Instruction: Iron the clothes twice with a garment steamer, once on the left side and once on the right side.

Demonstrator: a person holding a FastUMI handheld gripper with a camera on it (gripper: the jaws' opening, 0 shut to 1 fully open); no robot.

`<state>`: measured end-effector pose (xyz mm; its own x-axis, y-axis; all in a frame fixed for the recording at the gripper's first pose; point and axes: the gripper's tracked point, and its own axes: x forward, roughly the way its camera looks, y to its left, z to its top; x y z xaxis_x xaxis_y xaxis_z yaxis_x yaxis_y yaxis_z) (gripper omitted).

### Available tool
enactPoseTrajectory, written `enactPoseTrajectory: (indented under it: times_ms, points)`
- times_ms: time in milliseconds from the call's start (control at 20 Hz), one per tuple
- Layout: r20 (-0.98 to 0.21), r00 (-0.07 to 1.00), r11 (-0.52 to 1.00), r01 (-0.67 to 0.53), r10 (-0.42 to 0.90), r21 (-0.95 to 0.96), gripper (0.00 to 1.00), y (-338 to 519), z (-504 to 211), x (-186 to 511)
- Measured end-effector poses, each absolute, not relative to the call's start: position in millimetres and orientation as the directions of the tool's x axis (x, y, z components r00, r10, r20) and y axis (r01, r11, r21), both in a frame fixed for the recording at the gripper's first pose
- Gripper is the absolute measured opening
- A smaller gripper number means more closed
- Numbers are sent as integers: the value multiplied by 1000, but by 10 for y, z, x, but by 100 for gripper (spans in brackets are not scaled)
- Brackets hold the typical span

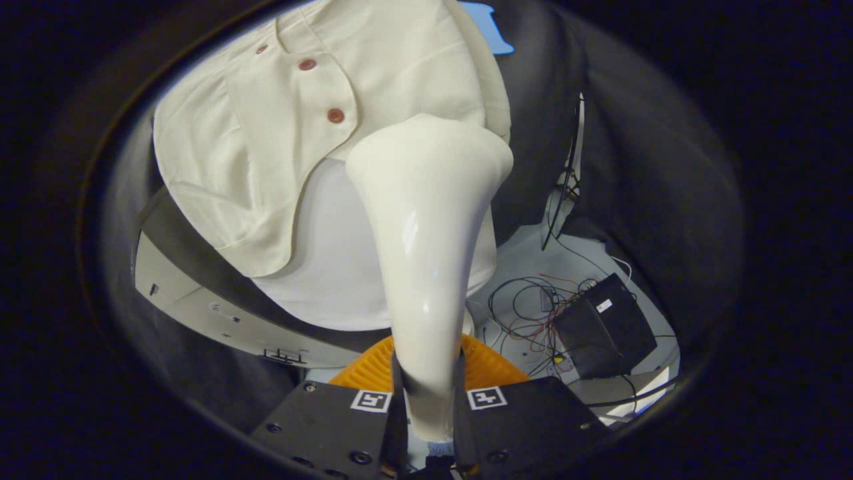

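Now, tool [428, 400]: clamped on garment steamer [426, 227] handle.
Steamer axis: straight ahead, head against cream shirt [280, 133].
Side: cannot tell.

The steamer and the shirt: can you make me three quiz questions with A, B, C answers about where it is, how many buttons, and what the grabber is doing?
1. Where is the head of the white garment steamer?
A. On the floor
B. Up against the cream shirt
C. On the black box

2. How many reddish buttons can you see on the shirt?
A. One
B. Three
C. Six

3. What is the hand-held gripper doing?
A. Shut on the steamer's handle
B. Open, holding nothing
C. Pinching the shirt

Answers: B, the wide head meets the shirt's lower right side; B, three buttons run along the placket; A, both fingers press the handle's sides.
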<state>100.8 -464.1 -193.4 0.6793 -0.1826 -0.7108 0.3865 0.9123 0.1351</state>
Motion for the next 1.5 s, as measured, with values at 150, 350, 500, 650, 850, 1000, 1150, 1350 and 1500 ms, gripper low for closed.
enactPoseTrajectory:
  times_ms: [150, 350, 500, 650, 850, 1000, 1150, 1350, 1500]
  points:
    - [-692, 695, 906, 398, -196, 143, 27, -4299, -1834, 852]
    - [-669, 716, 911, 387, -200, 142, 27, -3855, -1610, 671]
    - [-609, 765, 923, 361, -209, 136, 27, -3526, -1217, 599]
    - [-551, 806, 937, 331, -218, 113, 27, -3232, -771, 547]
    - [-480, 851, 957, 282, -215, 71, 27, -2894, -176, 459]
    - [-421, 883, 967, 250, -207, 49, 27, -2704, 210, 423]
    - [-360, 912, 976, 217, -196, 20, 27, -2462, 648, 331]
    - [-215, 952, 976, 219, -216, -8, 27, -2289, 1162, 71]
    - [-105, 969, 975, 219, -222, -47, 26, -2136, 1469, -168]
